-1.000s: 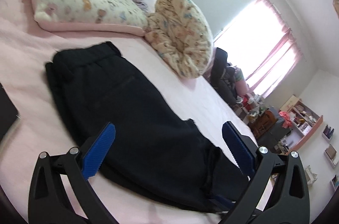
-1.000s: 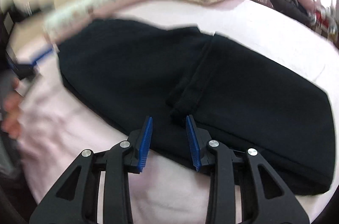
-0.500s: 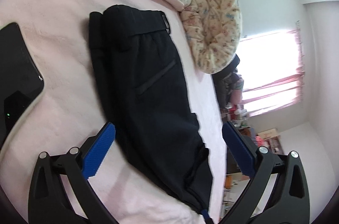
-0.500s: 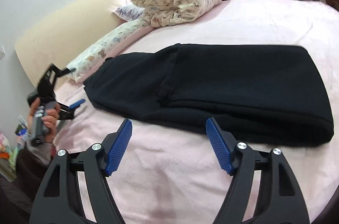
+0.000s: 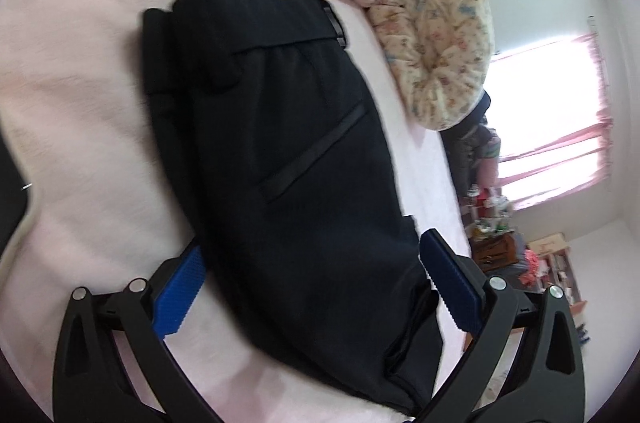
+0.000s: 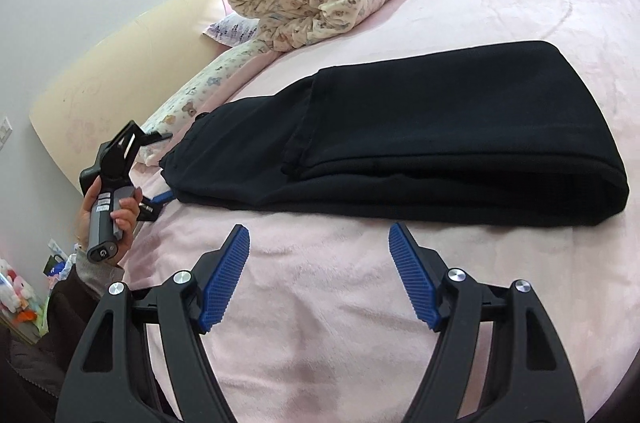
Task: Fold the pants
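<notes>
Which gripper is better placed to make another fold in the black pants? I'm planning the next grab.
Probably the left gripper: its open jaws already straddle one end of the folded black fabric pants. The right gripper hovers open over bare pink blanket, short of them.

Black pants (image 6: 440, 127) on a pink blanket (image 6: 360, 283).

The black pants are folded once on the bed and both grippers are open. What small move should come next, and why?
Probably bring the right gripper forward to the folded end of the black pants. Its jaws stand open over bare pink blanket, short of the cloth, and the pants still lie long, so another fold seems needed.
</notes>
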`<state>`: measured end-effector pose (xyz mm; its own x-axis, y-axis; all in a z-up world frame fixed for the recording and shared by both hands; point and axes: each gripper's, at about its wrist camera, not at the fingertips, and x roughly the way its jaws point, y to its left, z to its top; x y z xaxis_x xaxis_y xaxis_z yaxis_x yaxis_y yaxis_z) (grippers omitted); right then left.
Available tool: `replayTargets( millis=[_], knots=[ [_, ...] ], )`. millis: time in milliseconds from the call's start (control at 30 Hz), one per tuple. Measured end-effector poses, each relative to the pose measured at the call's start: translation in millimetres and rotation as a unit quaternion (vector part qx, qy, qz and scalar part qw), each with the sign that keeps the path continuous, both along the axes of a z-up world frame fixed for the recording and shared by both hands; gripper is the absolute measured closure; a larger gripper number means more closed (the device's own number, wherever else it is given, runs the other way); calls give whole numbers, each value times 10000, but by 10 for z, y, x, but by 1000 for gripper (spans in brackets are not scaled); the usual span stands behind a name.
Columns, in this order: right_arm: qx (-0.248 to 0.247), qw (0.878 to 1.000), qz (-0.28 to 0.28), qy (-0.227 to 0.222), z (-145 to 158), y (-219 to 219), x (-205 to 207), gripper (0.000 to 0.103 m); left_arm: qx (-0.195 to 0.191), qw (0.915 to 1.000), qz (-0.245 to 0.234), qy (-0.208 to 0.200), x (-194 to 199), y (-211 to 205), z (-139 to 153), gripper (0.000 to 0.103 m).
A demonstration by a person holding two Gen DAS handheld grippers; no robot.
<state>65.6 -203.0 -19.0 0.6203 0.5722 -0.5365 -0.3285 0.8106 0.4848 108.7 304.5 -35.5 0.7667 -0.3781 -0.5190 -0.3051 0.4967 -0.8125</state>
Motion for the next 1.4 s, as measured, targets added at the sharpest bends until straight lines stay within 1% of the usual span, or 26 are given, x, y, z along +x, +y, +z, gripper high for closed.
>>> replayTargets(
  millis=[67,200,233,267,333,400,433,467,500,533,600,633,667,767,800,833,900,933,967,1033,1067,1167,1267,1300,1333,1400],
  knots=[
    [3,10000,-38,22,-20,-15,-19,29,-119,9998,-51,-161,39,2,-14,2],
    [58,9999,-98,27,-51,-63,-61,29,-586,9961,-47,-661,37,36,-45,2],
    [84,9999,-102,7,-52,-79,-72,29,-753,9941,-32,-784,34,51,-56,2],
    [118,9999,-113,-30,-54,-93,-90,29,-1001,9901,-25,-986,12,83,-83,2],
    [209,9997,-124,-81,-58,-130,-107,29,-1378,9828,-51,-1231,3,126,-128,2],
    [274,9995,-112,-116,-63,-171,-107,29,-1640,9782,-14,-1278,-5,170,-198,4],
    [297,9994,-105,-131,-66,-181,-107,29,-1642,9785,4,-1246,-3,173,-215,6],
    [338,9993,-95,-152,-71,-191,-110,29,-1565,9807,36,-1172,4,161,-226,9],
    [355,9992,-92,-160,-80,-196,-112,29,-1442,9837,62,-1069,20,141,-225,16],
    [366,9992,-98,-158,-91,-202,-113,29,-1296,9869,90,-957,47,116,-216,19],
    [405,9990,-97,-131,-108,-218,-105,29,-931,9931,165,-688,140,72,-211,33],
    [433,9989,-101,-118,-123,-230,-104,29,-823,9946,197,-607,157,60,-215,38],
    [467,9988,-113,-105,-136,-242,-107,29,-759,9954,243,-530,167,57,-221,41],
    [522,9985,-110,-88,-154,-260,-121,29,-714,9962,412,-265,196,85,-247,58],
    [506,9986,-97,-80,-151,-262,-130,29,-696,9964,461,-173,204,106,-267,73],
    [490,9987,-79,-80,-143,-260,-137,29,-710,9961,503,-128,202,118,-289,78],
    [386,9991,-55,-154,-96,-274,-189,29,-688,9961,521,-156,205,128,-271,82],
    [336,9992,-59,-198,-61,-283,-223,29,-575,9968,525,-193,208,108,-218,84],
    [285,9993,-74,-251,-20,-315,-260,28,-424,9974,528,-263,200,74,-149,85],
    [233,9991,-136,-332,47,-408,-329,27,25,9976,527,-445,186,-30,43,86],
    [208,9990,-165,-363,71,-456,-352,27,315,9969,529,-497,182,-104,152,86],
    [122,9984,-317,-450,151,-652,-423,25,771,9947,541,-410,195,-264,351,87],
    [208,9968,-460,-617,227,-894,-488,25,1378,9892,297,-396,282,-419,622,87],
    [257,9958,-531,-705,239,-978,-512,24,1462,9882,251,-391,275,-445,661,87],
    [345,9945,-617,-774,244,-1068,-531,23,1611,9861,180,-354,299,-495,731,87],
    [702,9909,-773,-851,216,-1252,-567,23,1875,9819,67,-276,350,-599,859,87]
  ],
)
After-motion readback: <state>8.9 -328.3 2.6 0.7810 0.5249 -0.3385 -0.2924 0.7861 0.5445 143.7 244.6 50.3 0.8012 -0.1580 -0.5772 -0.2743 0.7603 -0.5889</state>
